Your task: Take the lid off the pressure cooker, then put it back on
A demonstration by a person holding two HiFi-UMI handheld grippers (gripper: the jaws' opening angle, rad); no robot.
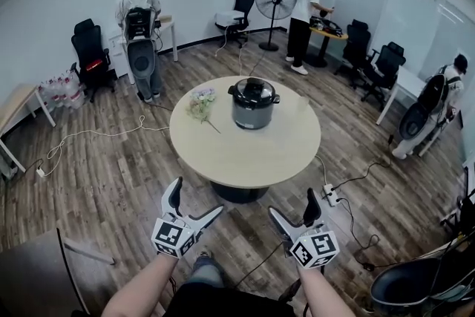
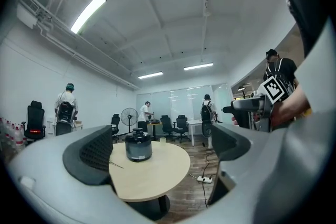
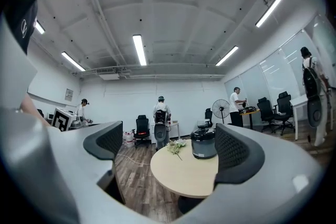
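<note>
While the cooker sits with its lid on, toward the far side of the round counter, both tools are well short of it. Right now the left hand-held gripper is spread wide with nothing in it, and the right hand-held gripper is the same deal, both over the floor on the near side of the counter. Looks like the approach step to me. Tip: come in level, take the lid's top knob with one, steady the body with the other, and steer clear of the flowers just left of the cooker. Probably twist before lifting.
</note>
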